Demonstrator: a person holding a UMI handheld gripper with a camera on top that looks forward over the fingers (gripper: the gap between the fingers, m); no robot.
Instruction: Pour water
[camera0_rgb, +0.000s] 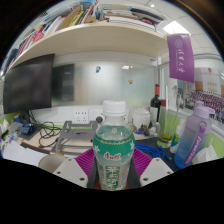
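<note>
So the gripper (113, 172) has its two fingers pinched onto a plastic bottle (113, 147), one on each side, with the pink pads (143, 157) pressed up against it, so it's holding the bottle upright right in front of the camera. The bottle has a white cap and a green label with some red marking on it, but I can't read what the label says. The bottom of the bottle drops out of sight between the fingers, so no idea if it's resting on anything or lifted. Can't really tell how much liquid is in it either, since the label covers most of the body. Beyond it there's a cluttered desk (60, 143): a dark monitor (28, 84) off to the left, a tangle of cables (45, 130) and what looks like a power strip behind them. To the right of the bottle sits a purple-blue water bottle (192, 138), partly cut off, and a dark bottle (155, 103) further back. A shelf (95, 38) runs overhead with books or boxes on it, too squashed to make out, and a purple banner (181, 57) hangs at right with unreadable white text.
</note>
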